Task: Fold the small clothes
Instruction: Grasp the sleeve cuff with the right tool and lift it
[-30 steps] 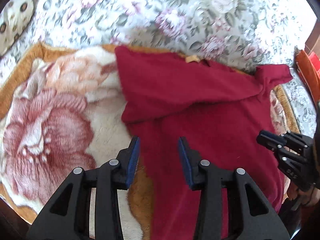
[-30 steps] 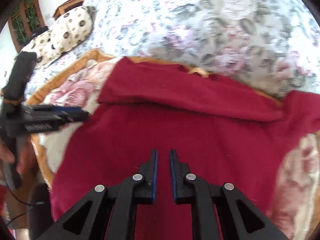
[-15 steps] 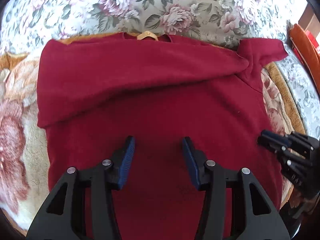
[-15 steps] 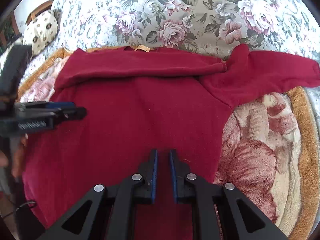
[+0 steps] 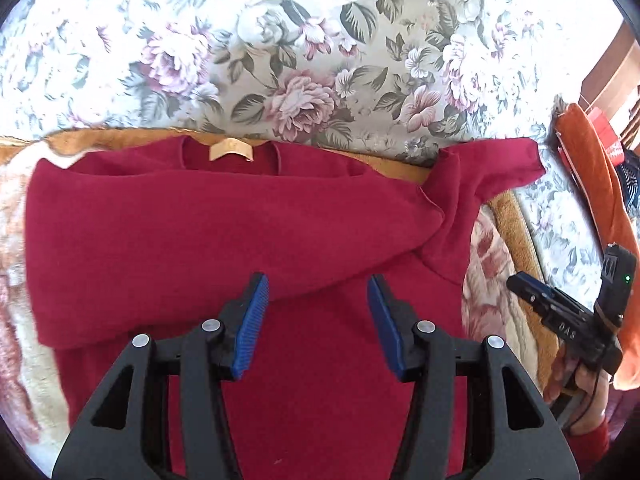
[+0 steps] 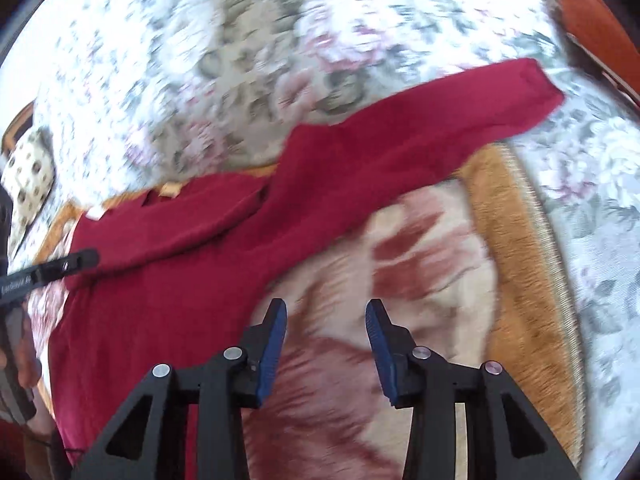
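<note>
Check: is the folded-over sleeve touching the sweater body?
Touching. Left wrist view shows the folded sleeve lying flat across the sweater body, with no gap along its lower edge.

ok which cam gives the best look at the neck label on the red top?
Left wrist. The tan neck label sits sharp and face-on at the collar of the red top, unobstructed. The right wrist view is motion-blurred and shows it only as a small tan smear far left.
</note>
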### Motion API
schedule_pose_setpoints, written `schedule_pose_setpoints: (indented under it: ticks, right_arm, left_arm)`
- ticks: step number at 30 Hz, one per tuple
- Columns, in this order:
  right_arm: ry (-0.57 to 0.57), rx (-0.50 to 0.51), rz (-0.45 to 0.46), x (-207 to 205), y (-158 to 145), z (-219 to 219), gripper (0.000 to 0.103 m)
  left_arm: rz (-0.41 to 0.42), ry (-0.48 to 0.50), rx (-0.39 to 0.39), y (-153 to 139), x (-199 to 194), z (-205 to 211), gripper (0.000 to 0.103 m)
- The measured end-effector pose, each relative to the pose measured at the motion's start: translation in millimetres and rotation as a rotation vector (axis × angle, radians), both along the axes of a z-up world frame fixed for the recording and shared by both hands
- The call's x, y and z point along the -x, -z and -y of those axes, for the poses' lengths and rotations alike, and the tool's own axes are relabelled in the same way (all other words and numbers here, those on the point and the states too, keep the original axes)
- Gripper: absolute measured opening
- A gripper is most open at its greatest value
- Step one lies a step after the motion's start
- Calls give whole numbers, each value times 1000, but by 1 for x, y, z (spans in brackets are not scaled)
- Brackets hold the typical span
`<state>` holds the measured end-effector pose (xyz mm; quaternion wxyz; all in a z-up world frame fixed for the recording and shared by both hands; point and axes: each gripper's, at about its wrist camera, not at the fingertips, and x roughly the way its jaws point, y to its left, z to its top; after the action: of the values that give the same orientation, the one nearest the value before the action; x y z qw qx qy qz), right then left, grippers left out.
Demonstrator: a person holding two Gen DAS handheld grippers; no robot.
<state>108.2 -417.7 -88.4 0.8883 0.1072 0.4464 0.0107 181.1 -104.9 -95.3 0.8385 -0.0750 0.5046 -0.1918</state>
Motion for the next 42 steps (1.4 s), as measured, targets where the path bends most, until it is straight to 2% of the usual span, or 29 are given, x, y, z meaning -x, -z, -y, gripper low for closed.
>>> schedule_pose_setpoints:
  ticks: [3, 7, 10, 14, 19, 21, 25, 27, 30, 32, 36, 38, 39, 42]
  right_arm:
    - [62, -38, 0, -16, -2, 32, 40]
    - [178, -88, 50, -39, -11, 77, 40]
    - [269, -83, 88, -54, -22, 107, 40]
    - [335, -62, 116, -73, -37, 134, 40]
    - [416, -169, 92, -88, -27, 164, 40]
    - [446, -225, 111, -91, -22, 175, 38]
    - [453, -213, 127, -106, -25, 178, 37]
    - [485, -220, 140, -111, -23, 181, 31]
    - [543, -247, 164, -116, -15, 189, 10]
    - [534, -290, 216, -118, -12, 192, 7]
    - [496, -273, 279, -101, -26, 187, 8]
    - [462, -246, 347, -80, -48, 182, 7]
    - [446, -223, 376, -69, -60, 179, 2]
    - [389, -189, 463, -42, -98, 170, 3]
  left_arm:
    - [-1, 0, 1, 4, -16, 11, 51]
    - [-26, 2, 15, 12, -36, 22, 51]
    - [-22, 19, 5, 16, -45, 33, 51]
    - [-27, 47, 17, 22, -53, 45, 51]
    - [-47, 76, 2, 35, -58, 60, 51]
    - [-49, 79, 5, 38, -59, 62, 51]
    - [-56, 77, 7, 42, -61, 64, 51]
    - [-58, 80, 3, 43, -61, 65, 51]
    - [-63, 79, 6, 45, -62, 65, 52]
    - [-63, 78, 10, 47, -63, 64, 52]
    - [-68, 68, 22, 48, -65, 64, 52]
    - [-76, 66, 36, 45, -64, 61, 52]
    - [-78, 63, 44, 42, -63, 59, 52]
    - [-57, 56, 52, 26, -57, 45, 52]
